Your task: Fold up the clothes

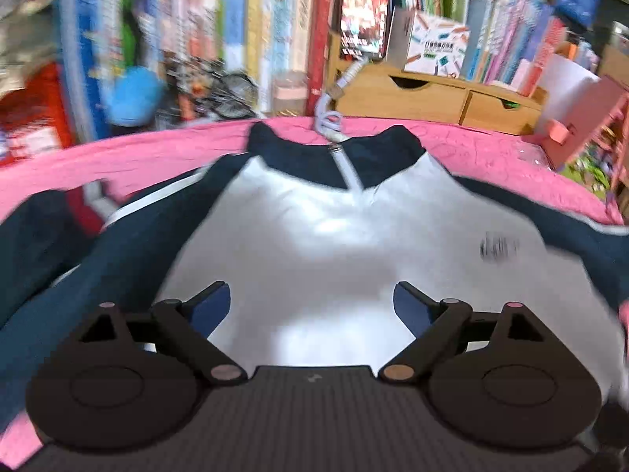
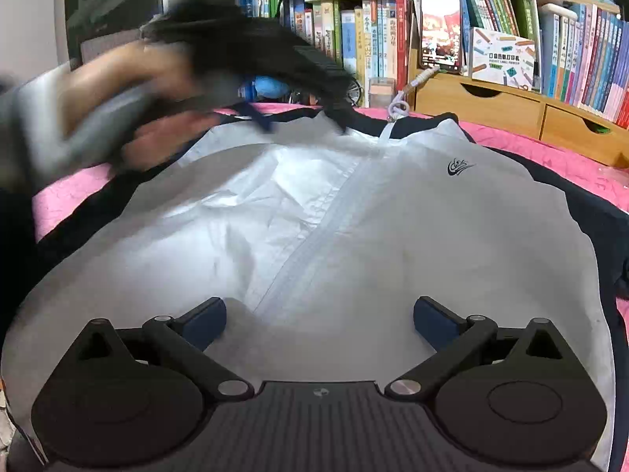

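The jacket [image 2: 334, 236] lies flat, front up, on the pink bed [image 2: 550, 157], and with the left hand-held gripper [image 1: 310, 299] and right hand-held gripper [image 2: 318, 314] both wide open and empty above it, a careless pinch of slippery fabric could bunch it.

The left gripper [image 1: 311, 302] is hovering over a zip-up jacket [image 1: 334, 244], its blue-padded fingers [image 1: 212, 306] standing wide apart with nothing between them. White chest fabric is lying between and just ahead of the fingertips. Further ahead the navy collar [image 1: 334, 153] is spreading out on the pink bedspread [image 1: 157, 149], the zipper [image 1: 348, 171] running back toward the fingers. A navy sleeve [image 1: 78, 259] is stretching out past the left finger. A wooden drawer box [image 1: 432, 98] and blurred bookshelves [image 1: 251, 31] are standing beyond.
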